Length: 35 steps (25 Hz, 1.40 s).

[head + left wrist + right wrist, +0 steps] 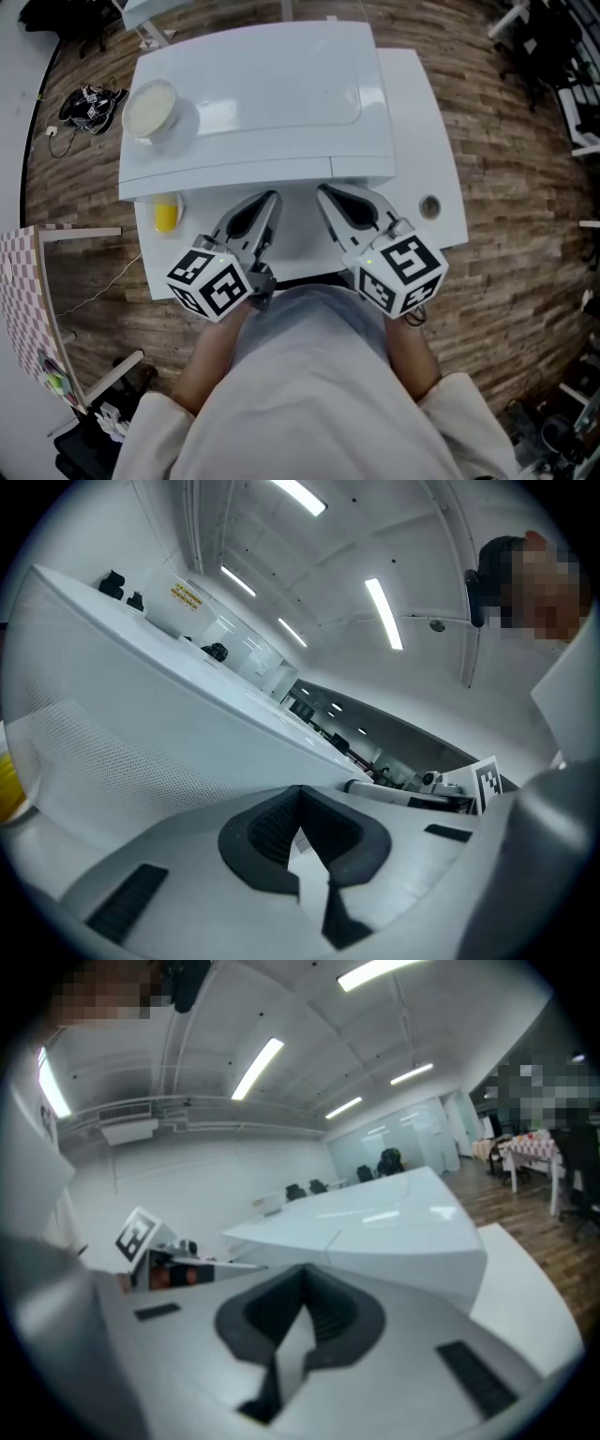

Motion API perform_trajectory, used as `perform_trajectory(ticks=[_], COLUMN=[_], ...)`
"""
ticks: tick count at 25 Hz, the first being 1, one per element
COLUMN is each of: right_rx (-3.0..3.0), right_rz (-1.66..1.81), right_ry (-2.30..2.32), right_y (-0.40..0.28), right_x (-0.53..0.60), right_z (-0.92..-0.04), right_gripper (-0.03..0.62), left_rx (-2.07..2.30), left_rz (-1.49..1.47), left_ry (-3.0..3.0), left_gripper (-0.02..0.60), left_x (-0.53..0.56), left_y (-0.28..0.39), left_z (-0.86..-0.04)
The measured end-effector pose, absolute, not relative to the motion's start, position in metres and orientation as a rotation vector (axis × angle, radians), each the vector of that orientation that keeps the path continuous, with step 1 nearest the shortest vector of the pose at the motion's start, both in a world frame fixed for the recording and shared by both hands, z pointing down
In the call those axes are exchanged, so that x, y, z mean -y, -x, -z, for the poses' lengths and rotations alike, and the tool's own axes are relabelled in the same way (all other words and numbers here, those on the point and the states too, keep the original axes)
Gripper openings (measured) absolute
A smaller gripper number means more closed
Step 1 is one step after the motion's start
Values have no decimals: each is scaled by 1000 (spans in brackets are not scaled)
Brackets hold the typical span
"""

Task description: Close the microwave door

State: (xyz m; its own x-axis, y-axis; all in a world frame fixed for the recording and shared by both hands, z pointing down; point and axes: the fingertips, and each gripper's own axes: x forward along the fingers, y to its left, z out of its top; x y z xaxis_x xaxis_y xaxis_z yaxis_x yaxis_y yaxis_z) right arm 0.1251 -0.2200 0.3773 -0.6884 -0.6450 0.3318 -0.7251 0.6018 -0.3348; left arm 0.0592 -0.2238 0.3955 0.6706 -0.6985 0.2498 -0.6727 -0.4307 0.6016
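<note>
The boxy white microwave [253,94] sits along the far edge of the white worktop [427,150] and covers most of it, leaving bare strips along the near and right edges. Its door [234,173] faces the near edge. From above no leaf swings out over the worktop, and in the left gripper view the dotted mesh of the door window [103,752] runs in line with the front, so the door looks shut or nearly so, though the steep angle makes that uncertain. The left tongs [271,196] and right tongs [324,191] hover side by side over the near edge, tips towards the door and just short of it. Both are closed, with nothing between them. I judge the closing step to be at or close to its end. If the door is still ajar, the next move is a flat push with closed tongs on the door's free side until it latches. A round cream bowl [150,110] rests on the left of the microwave's top, and a small yellow object [166,216] stands near the worktop's left edge.
</note>
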Motion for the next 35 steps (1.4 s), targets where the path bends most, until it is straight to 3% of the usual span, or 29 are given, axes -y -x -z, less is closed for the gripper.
perform_trajectory(ticks=[35], right_rx=[2741], right_rz=[-649], right_ry=[-1114], right_y=[-186], right_x=[156], right_z=[-338], right_gripper=[21], left_rx=[917], left_rz=[129], left_ry=[-2190], left_gripper=[18], left_x=[182], left_y=[-91], left_z=[-366])
